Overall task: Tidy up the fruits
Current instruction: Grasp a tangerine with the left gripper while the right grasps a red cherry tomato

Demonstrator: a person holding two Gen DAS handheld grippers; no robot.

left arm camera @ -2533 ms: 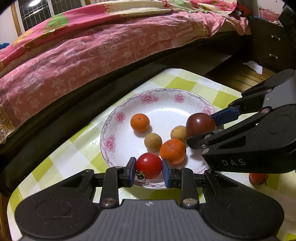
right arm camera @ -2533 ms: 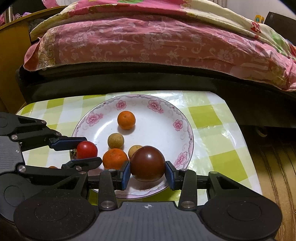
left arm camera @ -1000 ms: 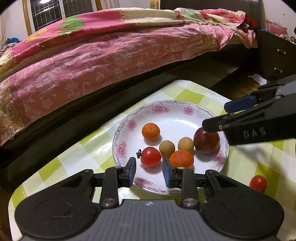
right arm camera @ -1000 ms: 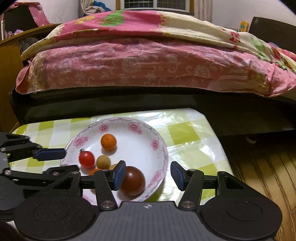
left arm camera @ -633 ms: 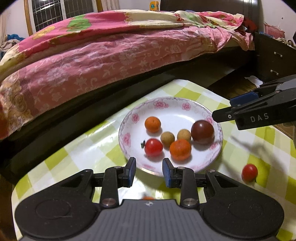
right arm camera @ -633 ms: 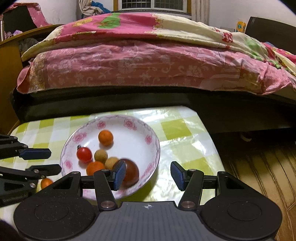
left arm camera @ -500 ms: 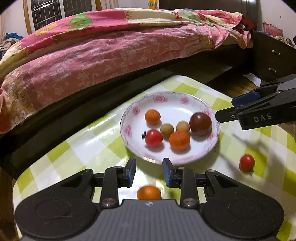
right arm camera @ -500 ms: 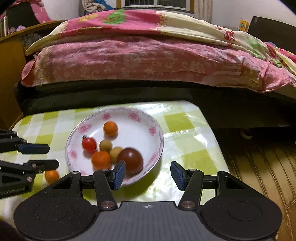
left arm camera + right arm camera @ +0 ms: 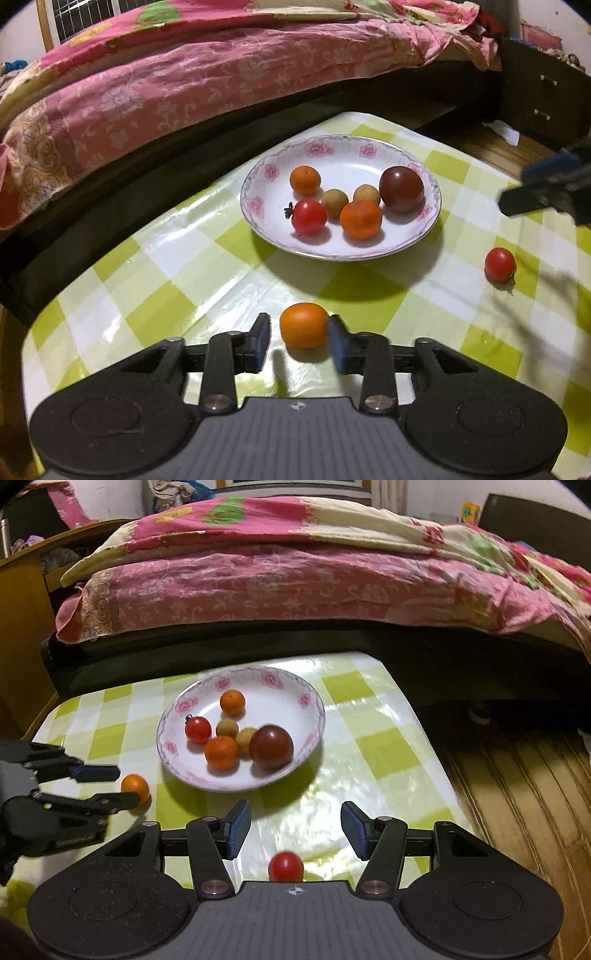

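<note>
A white plate with pink flowers holds a dark tomato, a red tomato, two oranges and two small tan fruits. On the checked cloth a loose orange lies between the fingers of my open left gripper, close against the right finger. A loose red tomato sits further right. In the right wrist view that red tomato lies just behind the fingertips of my open right gripper. The plate is ahead. My left gripper flanks the orange.
The table with the green-and-white checked cloth stands against a bed with a pink flowered quilt. A dark cabinet is at the far right. Beyond the table's right edge is wooden floor.
Both grippers let go of their tomatoes on the plate and drew back from it. The loose orange now lies between my left fingers, and the loose red tomato appears under my right gripper.
</note>
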